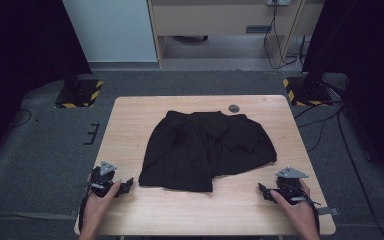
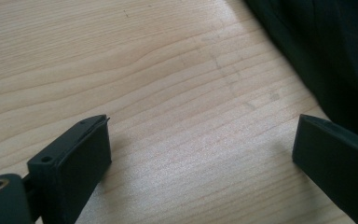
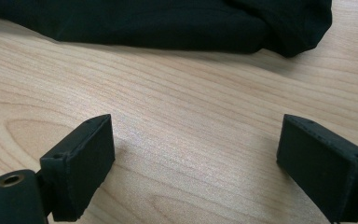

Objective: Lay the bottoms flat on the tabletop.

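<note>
Item: crumpled black cloth shorts [image 1: 207, 150], mid-table on the pale wooden tabletop [image 1: 130, 120], untouched, all handling left; my left gripper [image 1: 125, 186] and right gripper [image 1: 264, 191] rest near-side, jaws spread, holding nothing.

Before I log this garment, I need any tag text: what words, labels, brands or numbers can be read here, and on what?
None can be read.
black garment: no label or print in sight.
wooden table: bare wood grain, no writing.
yellow-and-black striped plates on the floor: warning stripes, no words.
</note>
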Available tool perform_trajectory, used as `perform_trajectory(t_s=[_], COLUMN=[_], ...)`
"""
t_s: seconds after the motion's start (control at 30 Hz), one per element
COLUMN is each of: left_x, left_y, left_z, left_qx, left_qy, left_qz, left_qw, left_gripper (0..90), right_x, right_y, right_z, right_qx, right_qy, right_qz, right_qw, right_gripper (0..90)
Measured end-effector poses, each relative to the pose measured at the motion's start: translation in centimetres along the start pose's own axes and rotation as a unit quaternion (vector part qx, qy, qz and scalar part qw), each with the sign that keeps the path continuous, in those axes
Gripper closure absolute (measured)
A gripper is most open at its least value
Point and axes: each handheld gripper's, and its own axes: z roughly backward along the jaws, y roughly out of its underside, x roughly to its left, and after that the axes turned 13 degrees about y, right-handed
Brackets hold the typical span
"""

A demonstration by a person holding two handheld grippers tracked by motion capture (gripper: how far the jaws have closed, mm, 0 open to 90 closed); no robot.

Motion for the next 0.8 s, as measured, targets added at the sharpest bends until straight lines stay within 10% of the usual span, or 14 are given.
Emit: perform_trajectory(t_s=[0.33,0.53,0.8], left_x=[-2.2,-4.6,-7.2], left_y=[-1.8,-5.2,-8.7], left_z=[0.3,-1.0,-4.8], left_qx=[-0.032,-0.051,-0.038], left_qy=[0.021,0.064,0.065], left_qz=[-0.020,-0.031,-0.058], left_qw=[0.9990,0.9962,0.9955], left_gripper=[6.7,9.5,14.4], right_x=[0.1,0.6,3.1], right_y=[-0.1,-1.9,-6.8], right_z=[-0.1,-0.2,-2.1], right_qx=[0.000,-0.012,-0.033], right_qy=[-0.001,-0.027,-0.054], right_qz=[0.000,0.006,0.041], right_qw=[1.0000,0.9995,0.9972], right_gripper=[13.1,36.2,71.3])
